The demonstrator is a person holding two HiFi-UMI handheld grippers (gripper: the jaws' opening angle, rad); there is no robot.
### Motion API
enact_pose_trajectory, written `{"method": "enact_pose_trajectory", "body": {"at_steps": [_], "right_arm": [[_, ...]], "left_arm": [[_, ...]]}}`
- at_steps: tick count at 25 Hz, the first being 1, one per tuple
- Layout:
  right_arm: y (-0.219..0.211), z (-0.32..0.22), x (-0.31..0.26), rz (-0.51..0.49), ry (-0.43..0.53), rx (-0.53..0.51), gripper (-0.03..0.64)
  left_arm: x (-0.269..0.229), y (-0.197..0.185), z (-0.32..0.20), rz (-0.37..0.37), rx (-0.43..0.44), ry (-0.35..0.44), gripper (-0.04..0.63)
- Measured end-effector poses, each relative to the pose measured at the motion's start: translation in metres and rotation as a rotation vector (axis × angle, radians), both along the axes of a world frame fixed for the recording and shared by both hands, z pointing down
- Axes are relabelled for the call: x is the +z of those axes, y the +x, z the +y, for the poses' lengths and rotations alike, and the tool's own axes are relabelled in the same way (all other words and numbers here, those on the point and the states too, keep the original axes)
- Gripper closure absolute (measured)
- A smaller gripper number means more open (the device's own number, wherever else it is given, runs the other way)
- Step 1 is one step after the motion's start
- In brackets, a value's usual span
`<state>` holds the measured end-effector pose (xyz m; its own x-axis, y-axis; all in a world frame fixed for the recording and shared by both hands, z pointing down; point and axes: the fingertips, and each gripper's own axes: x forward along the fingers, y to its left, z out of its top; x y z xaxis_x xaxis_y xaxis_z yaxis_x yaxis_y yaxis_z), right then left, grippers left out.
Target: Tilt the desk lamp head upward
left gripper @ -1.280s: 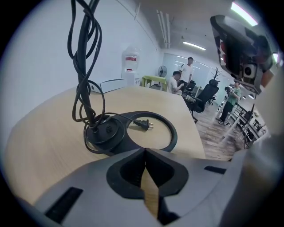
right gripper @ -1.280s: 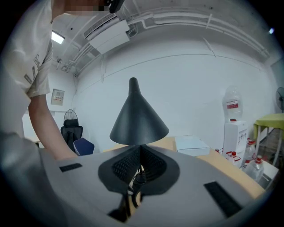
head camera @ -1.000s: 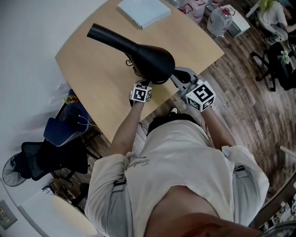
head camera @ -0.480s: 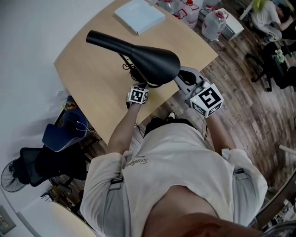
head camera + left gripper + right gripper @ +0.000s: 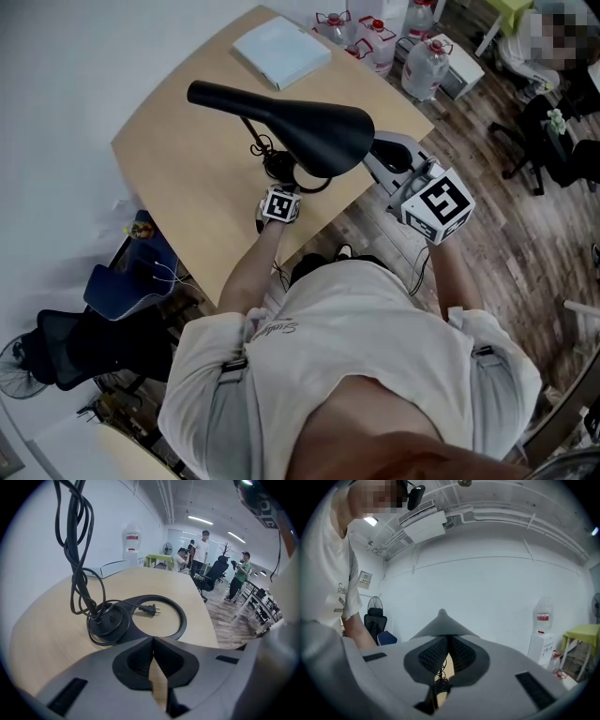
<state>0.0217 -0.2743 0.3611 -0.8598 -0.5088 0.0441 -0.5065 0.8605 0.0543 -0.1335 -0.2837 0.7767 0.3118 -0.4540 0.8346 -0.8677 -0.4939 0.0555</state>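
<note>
As the head view looks down, the black lamp head (image 5: pixel 300 127) hangs over the wooden tabletop (image 5: pixel 187 159), with its wide end toward the person and its narrow end toward the wall. The right tongs (image 5: pixel 378 150) meet the rim of that wide end. The left tongs (image 5: pixel 280 199) sit low at the near edge of the tabletop, just beside the lamp base (image 5: pixel 279 169). A pale blue pad (image 5: pixel 281 52) lies at the far end of the tabletop, well apart from the lamp. Water bottles (image 5: pixel 427 64) stand on the floor beyond.

In the left gripper view, the left tongs (image 5: pixel 152 641) are pressed together with nothing between them. Just ahead lies the lamp base (image 5: pixel 174 616), a flat black ring, and I cannot tell whether the tips touch it. A cord (image 5: pixel 72 559) hangs in loops down onto the round foot of the base. Its plug (image 5: pixel 149 609) lies inside the ring.

In the right gripper view, the right tongs (image 5: pixel 447 641) are clamped on the rim of the lamp head (image 5: pixel 442 620), which narrows to a point away from them. A bit of the cord (image 5: pixel 439 673) shows through the gap beneath.
</note>
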Motion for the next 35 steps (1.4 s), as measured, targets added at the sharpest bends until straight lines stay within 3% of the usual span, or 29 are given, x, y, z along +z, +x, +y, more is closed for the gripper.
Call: {"method": "enact_pose_trajectory", "body": {"at_steps": [13,35], "right_arm": [[-0.003,-0.008,-0.045,-0.039,-0.034,-0.033,0.623],[-0.023,-0.009,-0.106,-0.009,0.024,-0.077,0.623]], "left_arm": [[-0.001,-0.002,-0.004,-0.003,0.022,-0.028,0.58],[0.001,0.0,0.0,0.008,0.047,-0.043,0.58]]}}
